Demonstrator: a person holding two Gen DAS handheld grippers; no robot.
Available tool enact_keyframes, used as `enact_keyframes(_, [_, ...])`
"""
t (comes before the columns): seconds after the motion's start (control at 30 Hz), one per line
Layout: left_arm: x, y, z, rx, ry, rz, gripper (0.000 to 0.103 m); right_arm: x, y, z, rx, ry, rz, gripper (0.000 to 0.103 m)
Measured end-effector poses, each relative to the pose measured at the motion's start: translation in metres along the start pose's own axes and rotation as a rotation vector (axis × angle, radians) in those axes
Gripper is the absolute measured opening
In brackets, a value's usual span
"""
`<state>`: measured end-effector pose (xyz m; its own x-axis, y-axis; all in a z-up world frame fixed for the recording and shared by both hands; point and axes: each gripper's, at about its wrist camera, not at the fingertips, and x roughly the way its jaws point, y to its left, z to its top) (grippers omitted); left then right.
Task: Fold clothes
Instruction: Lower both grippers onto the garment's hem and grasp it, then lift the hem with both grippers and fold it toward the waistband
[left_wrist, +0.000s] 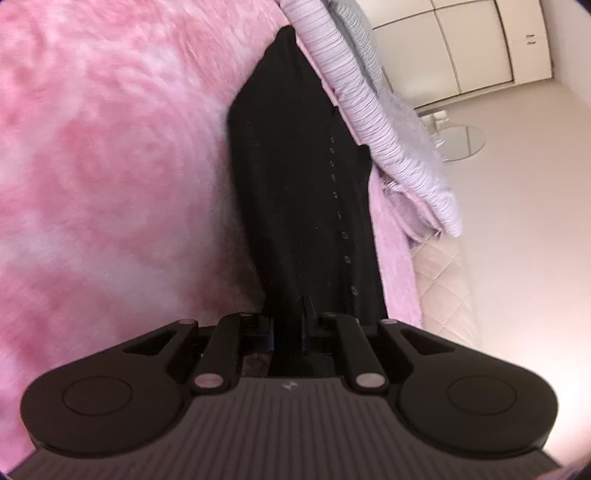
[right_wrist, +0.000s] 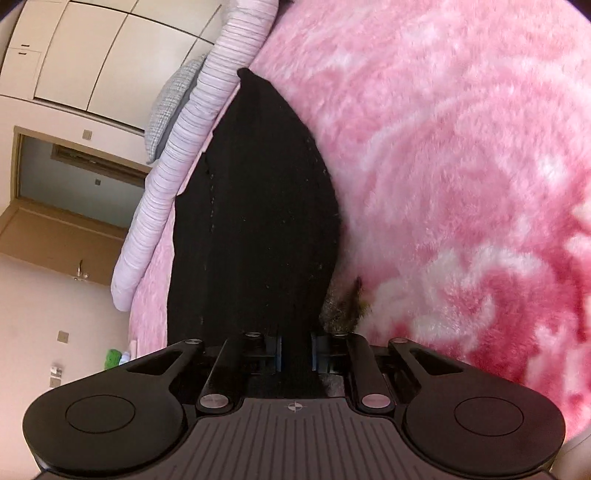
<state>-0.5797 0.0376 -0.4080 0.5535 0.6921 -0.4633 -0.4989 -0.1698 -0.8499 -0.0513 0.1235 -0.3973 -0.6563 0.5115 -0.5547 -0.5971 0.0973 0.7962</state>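
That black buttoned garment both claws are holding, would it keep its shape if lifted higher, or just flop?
Probably flop: the black garment stretches limp from the left claw and right claw down to the pink fleecy blanket. It looks thin, so likely light. Its lint-flecked knit should grip rather than slip.

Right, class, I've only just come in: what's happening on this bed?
A person is folding a black buttoned garment on a fluffy pink blanket, with a handheld claw in each hand. The left claw and the right claw each appear shut on an edge of the dark cloth, which stretches away from both towards a striped lilac pillow.
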Motion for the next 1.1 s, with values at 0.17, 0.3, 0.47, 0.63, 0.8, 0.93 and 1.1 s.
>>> enact_keyframes(0.17, [-0.031,0.007,-0.023,0.008,-0.028,-0.005,0.007,-0.026,0.001,-0.019,-0.02,-0.014,0.027,0.009])
enact_keyframes(0.3, [-0.052,0.006,-0.042,0.008,-0.059,-0.021,0.007,-0.036,0.0,-0.036,0.005,-0.006,0.02,0.009])
enact_keyframes(0.47, [-0.072,-0.006,-0.062,0.036,-0.054,-0.048,0.008,-0.075,0.014,-0.055,-0.067,-0.04,0.015,0.009])
enact_keyframes(0.63, [-0.057,0.007,-0.059,-0.019,-0.032,-0.021,0.015,-0.071,-0.001,-0.051,0.003,-0.049,-0.011,0.024])
enact_keyframes(0.8, [-0.036,0.025,-0.047,-0.122,-0.026,-0.026,0.018,-0.055,-0.022,-0.049,0.082,-0.025,0.015,0.028])
enact_keyframes(0.93, [-0.026,0.02,-0.04,-0.078,-0.004,-0.051,0.007,-0.046,-0.019,-0.045,0.048,-0.001,0.029,0.011])
enact_keyframes(1.1, [-0.045,-0.004,-0.038,0.017,-0.057,-0.086,0.005,-0.059,0.007,-0.04,-0.026,-0.029,0.056,0.009])
